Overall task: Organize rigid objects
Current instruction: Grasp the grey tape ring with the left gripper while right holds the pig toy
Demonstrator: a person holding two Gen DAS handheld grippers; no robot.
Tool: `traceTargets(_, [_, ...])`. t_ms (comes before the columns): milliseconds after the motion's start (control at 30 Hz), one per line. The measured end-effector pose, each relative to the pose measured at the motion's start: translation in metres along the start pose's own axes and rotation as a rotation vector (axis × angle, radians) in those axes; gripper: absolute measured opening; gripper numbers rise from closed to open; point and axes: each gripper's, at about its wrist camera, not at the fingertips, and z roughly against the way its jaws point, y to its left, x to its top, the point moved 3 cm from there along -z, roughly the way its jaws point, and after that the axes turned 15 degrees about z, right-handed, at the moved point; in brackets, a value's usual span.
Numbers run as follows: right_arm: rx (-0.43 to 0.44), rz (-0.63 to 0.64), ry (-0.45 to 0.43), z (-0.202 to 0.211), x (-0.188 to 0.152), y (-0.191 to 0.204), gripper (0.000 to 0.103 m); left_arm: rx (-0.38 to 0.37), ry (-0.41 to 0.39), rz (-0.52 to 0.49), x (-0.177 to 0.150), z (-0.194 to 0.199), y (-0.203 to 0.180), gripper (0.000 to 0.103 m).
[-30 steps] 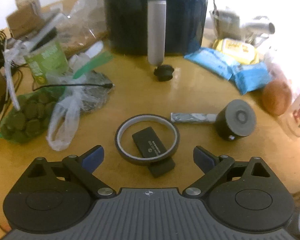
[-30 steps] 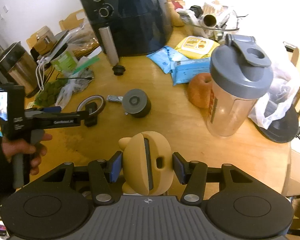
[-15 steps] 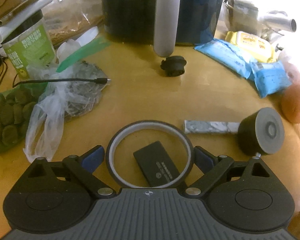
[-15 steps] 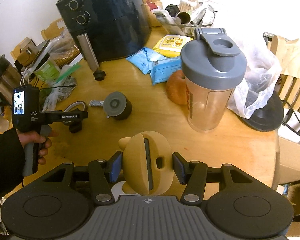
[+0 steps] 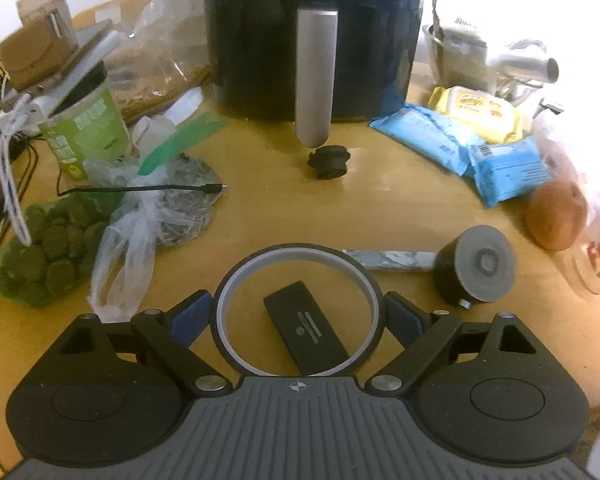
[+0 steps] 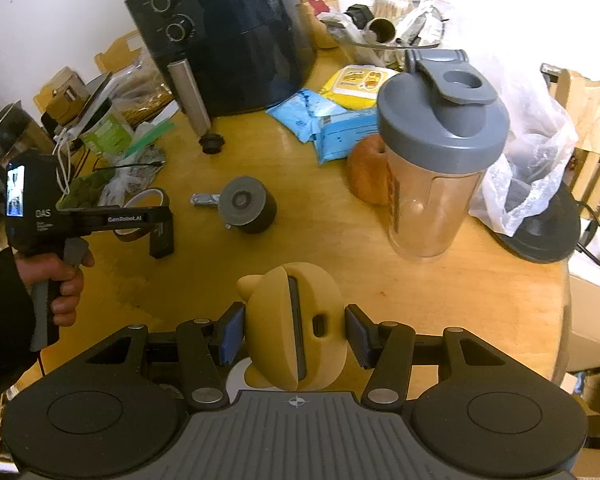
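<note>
My left gripper [image 5: 296,318] is shut on a brown tape ring [image 5: 358,276], both blue pads pressed to its outer sides; the ring also shows in the right wrist view [image 6: 146,196]. A flat black device [image 5: 306,328] shows through the ring, on the table below it. My right gripper [image 6: 294,330] is shut on a yellow duck-shaped case [image 6: 296,320] and holds it above the table's near edge. A grey-topped black cylinder [image 5: 476,270] lies on its side to the right of the ring.
A black air fryer [image 5: 316,32] stands at the back with a black knob [image 5: 327,160] in front. Bags and a green tub [image 5: 86,136] crowd the left. Blue packets [image 5: 460,148], an apple [image 5: 556,214] and a shaker bottle [image 6: 436,152] stand right. A foil-wrapped bar [image 5: 388,260] lies mid-table.
My left gripper moved forward around the tape ring and closed on it, then lifted and pulled back with it. The right gripper kept hold of the duck case and rose a little.
</note>
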Motion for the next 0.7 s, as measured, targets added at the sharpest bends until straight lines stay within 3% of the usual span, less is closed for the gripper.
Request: traceTargets(700, [0.085, 0.097, -0.012, 0.004, -0.003, 0.006, 0.056, -0.037, -0.047, 0.062, -0.044, 0.104, -0.017, 0.092])
